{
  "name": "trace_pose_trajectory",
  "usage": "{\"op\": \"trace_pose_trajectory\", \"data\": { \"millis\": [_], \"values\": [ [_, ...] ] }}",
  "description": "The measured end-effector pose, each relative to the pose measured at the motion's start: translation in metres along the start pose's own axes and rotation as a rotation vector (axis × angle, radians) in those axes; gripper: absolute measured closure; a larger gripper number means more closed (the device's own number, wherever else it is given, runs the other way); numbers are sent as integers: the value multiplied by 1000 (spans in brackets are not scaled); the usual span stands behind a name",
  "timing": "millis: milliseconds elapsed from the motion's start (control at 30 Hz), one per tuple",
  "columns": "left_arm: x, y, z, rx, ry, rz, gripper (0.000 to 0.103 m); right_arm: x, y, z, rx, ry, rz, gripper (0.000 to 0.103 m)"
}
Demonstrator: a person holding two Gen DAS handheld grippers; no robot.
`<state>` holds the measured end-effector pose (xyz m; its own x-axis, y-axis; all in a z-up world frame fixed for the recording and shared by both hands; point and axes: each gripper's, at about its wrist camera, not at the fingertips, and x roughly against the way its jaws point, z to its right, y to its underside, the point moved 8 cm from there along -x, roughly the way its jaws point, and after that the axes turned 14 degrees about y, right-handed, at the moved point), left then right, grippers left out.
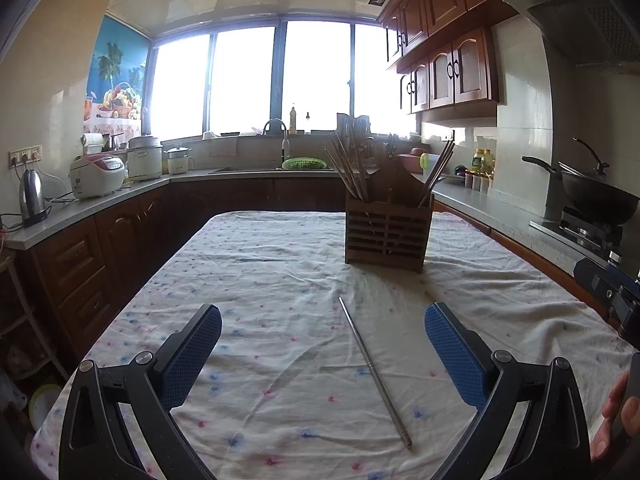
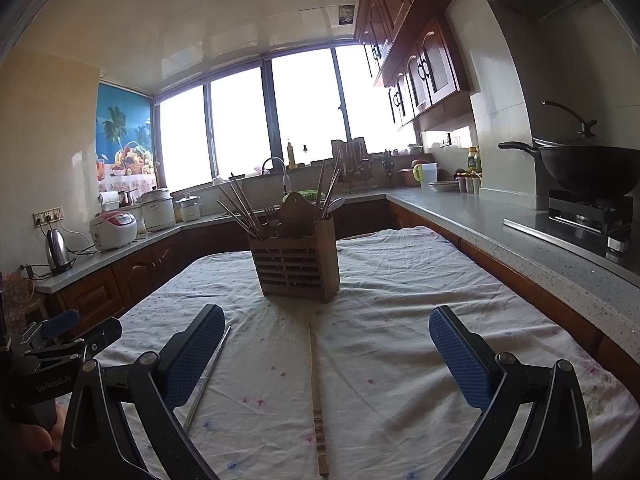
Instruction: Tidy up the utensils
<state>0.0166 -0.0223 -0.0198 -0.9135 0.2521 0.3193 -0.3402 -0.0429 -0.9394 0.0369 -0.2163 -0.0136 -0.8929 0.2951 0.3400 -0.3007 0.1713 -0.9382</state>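
A wooden utensil holder (image 1: 386,230) with chopsticks and cutlery stands upright on the cloth-covered table; it also shows in the right wrist view (image 2: 296,262). A metal chopstick (image 1: 374,372) lies on the cloth between the fingers of my open, empty left gripper (image 1: 323,354). In the right wrist view the same metal chopstick (image 2: 208,376) lies by the left finger, and a wooden chopstick (image 2: 317,400) lies between the fingers of my open, empty right gripper (image 2: 327,354). Both grippers hover above the cloth, short of the holder.
The table (image 1: 280,264) has a white flowered cloth. Kitchen counters run along the left, back and right. A wok (image 2: 584,168) sits on a stove at the right. A kettle (image 1: 32,196) and rice cooker (image 1: 98,176) stand at the left.
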Motion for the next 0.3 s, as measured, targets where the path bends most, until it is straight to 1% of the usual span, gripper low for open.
{"op": "trace_pose_trajectory", "data": {
  "millis": [300],
  "values": [
    [-3, -1, 3, 1, 4, -6, 1, -5, 4, 0, -1, 0, -14, 0]
  ]
}}
